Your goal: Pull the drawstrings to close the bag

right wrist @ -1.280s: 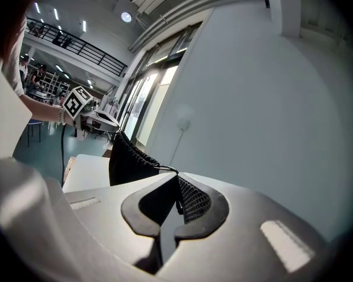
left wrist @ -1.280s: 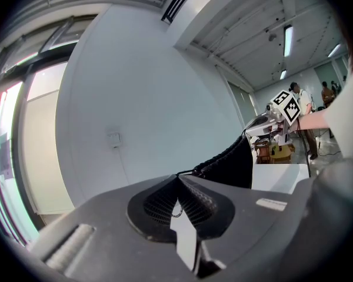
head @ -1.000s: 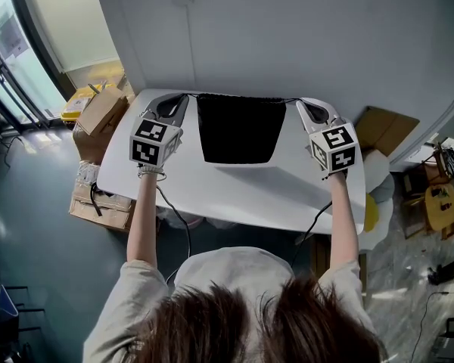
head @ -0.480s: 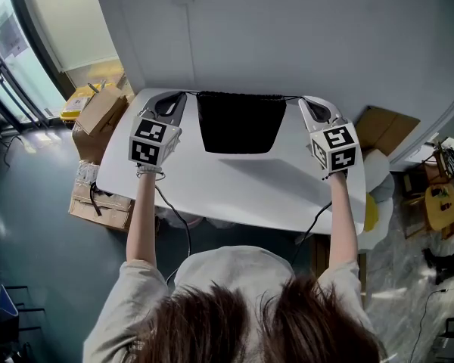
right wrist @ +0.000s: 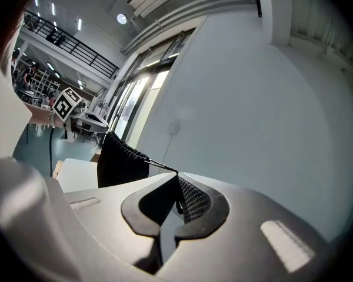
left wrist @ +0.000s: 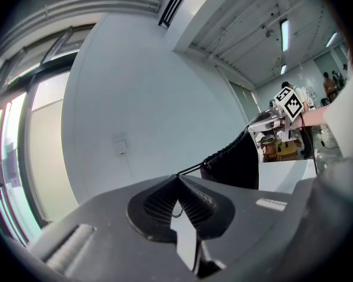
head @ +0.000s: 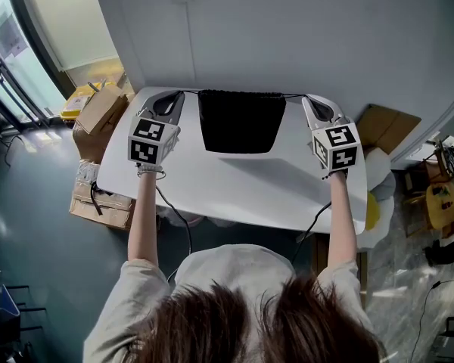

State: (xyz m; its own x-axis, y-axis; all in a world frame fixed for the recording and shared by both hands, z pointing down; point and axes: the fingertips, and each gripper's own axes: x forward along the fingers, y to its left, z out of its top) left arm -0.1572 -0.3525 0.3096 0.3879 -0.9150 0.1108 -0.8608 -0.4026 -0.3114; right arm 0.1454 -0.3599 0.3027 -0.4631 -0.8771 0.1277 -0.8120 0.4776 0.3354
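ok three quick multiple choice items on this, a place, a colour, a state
1. Where is the bag? A between the left gripper and the right gripper; B on the floor; C in a box.
2. What colour is the bag? A white; B yellow; C black.
3. The left gripper is: A open and empty; B shut on a drawstring; C shut on the table's edge.
Answers: 1 A, the head view shows it strung between them. 2 C, it is black in every view. 3 B, its jaws meet on the drawstring running to the bag.
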